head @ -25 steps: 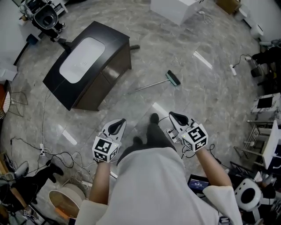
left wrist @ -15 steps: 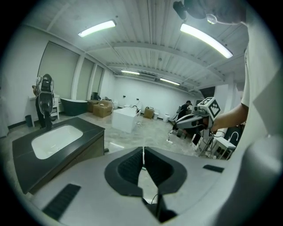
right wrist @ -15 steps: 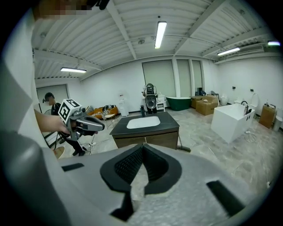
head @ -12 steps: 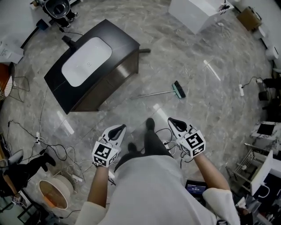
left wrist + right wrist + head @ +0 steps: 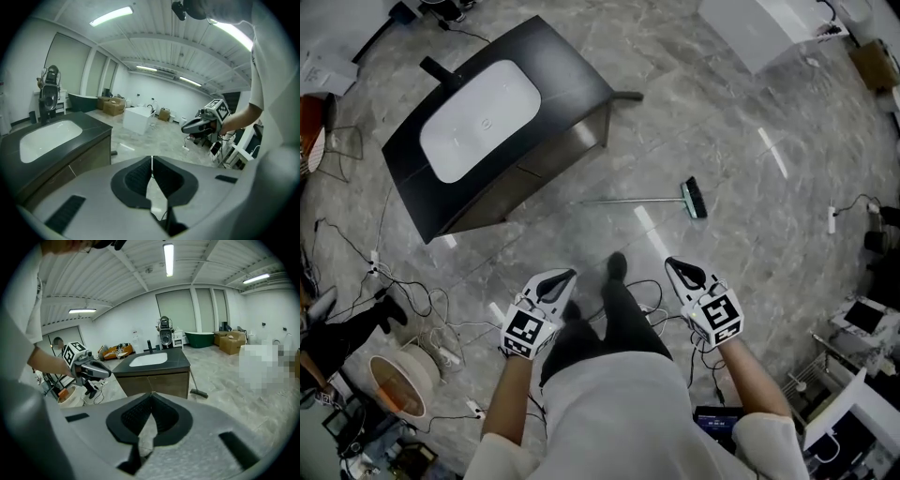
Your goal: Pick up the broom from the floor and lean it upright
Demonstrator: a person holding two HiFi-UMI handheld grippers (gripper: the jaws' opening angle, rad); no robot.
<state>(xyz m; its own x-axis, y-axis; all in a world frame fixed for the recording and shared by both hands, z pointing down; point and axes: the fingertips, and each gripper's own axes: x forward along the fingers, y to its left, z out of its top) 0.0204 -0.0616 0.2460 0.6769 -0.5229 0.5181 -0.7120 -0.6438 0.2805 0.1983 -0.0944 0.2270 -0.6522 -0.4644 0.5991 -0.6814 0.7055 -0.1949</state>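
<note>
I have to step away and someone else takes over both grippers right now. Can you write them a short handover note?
Left gripper: jaws together, empty, held in front of the body.
Right gripper: jaws together, empty, held likewise.
Broom: lies flat on the floor ahead, beyond both grippers. Its handle end is toward the sink cabinet and its brush head is to the right. Nothing touches it.
Done: nothing yet, the broom is not picked up.
To do: reach the broom, open the jaws, grip the handle, lift it and lean it upright. The cabinet side looks like the nearest support. Mind the cables on the left.
</note>
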